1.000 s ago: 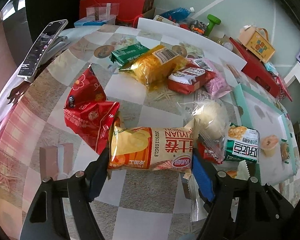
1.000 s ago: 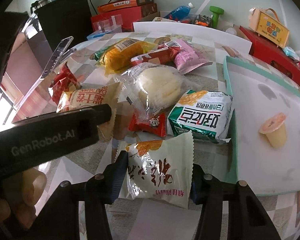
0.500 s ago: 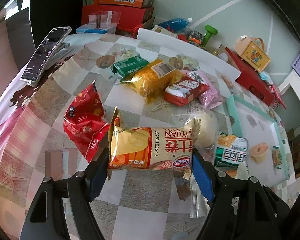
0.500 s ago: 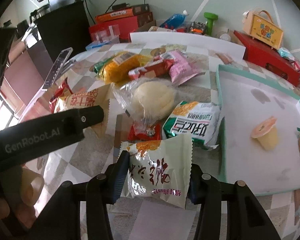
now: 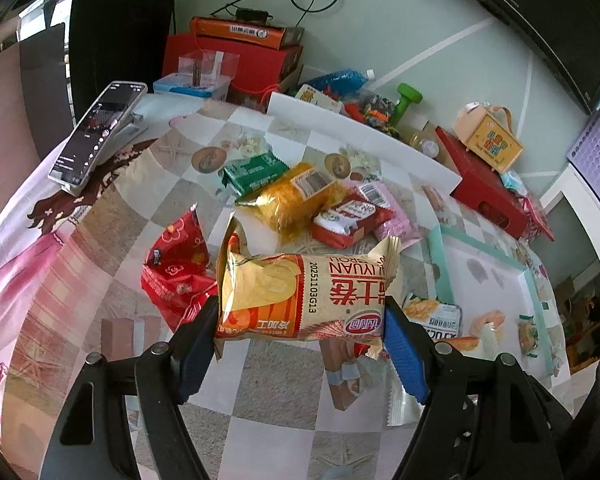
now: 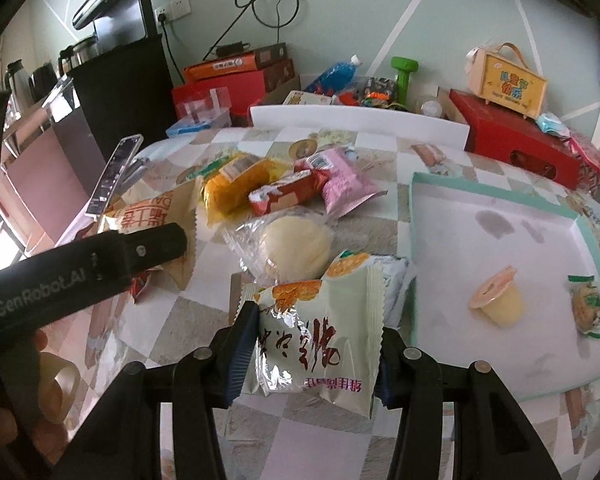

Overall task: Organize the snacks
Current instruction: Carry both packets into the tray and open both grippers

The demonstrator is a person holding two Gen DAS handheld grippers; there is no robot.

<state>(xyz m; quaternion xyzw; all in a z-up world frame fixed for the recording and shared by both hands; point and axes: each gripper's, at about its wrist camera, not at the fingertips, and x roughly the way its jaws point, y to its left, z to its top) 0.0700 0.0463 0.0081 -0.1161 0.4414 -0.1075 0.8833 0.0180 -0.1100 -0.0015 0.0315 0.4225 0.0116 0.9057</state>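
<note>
Egg-roll packet gripped, pastry packet gripped

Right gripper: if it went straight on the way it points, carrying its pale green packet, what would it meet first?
Probably the bun in clear wrap, lying just beyond the pale green packet held by the right gripper; depth is unclear.

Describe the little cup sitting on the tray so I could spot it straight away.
Start at the big white tray with the mint-green rim on the right side of the checked table. On its bare white floor stands a small jelly cup, pale yellow with a peach foil lid. It is the only cup there; its one neighbour, near the tray's right edge, is a flat green-trimmed wrapped biscuit.
</note>
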